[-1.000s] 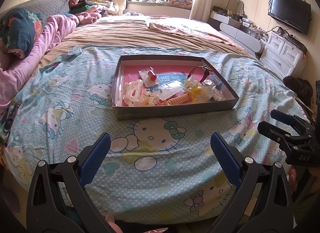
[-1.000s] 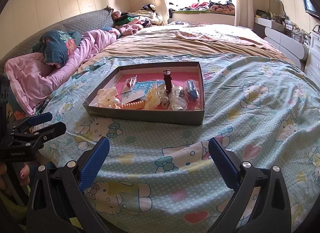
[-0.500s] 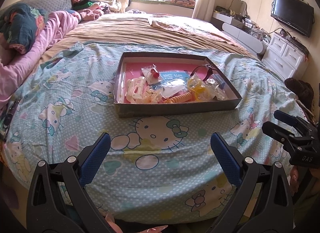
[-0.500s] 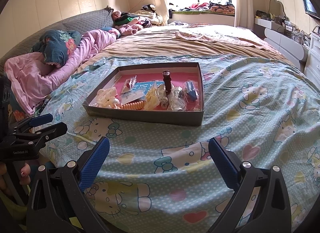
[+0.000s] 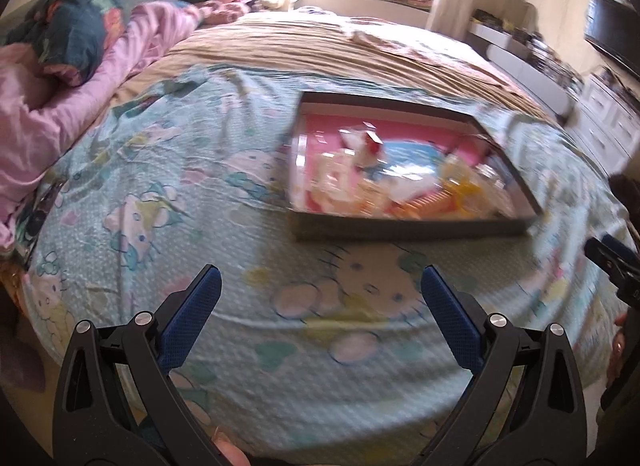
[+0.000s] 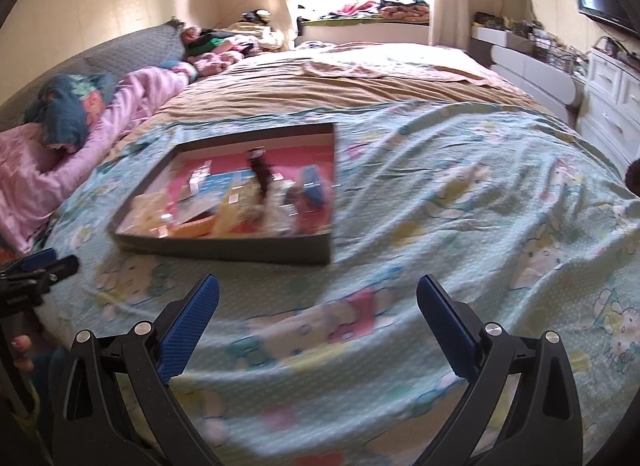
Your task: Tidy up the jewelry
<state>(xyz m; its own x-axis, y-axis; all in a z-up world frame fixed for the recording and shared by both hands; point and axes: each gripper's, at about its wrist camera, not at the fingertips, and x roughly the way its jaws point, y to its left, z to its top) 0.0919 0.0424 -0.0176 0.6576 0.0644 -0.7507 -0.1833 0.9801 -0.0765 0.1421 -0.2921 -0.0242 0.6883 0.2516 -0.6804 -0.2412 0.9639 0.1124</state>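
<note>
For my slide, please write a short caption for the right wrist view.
Open right gripper hovers above a cartoon-print bedspread, facing a shallow tray of jewelry items.

A bed [image 6: 460, 193] in cartoon-cat sheets carries a shallow grey tray [image 6: 224, 248] and pink bedding [image 6: 36, 169].

I can read no text, label, brand or number here. The packets inside the shallow grey cardboard tray with the pink floor [image 5: 408, 227] are blurred beyond reading. Left of that tray in the right wrist view, the black clamp body [image 6: 24, 292] carries print too small to read.
</note>
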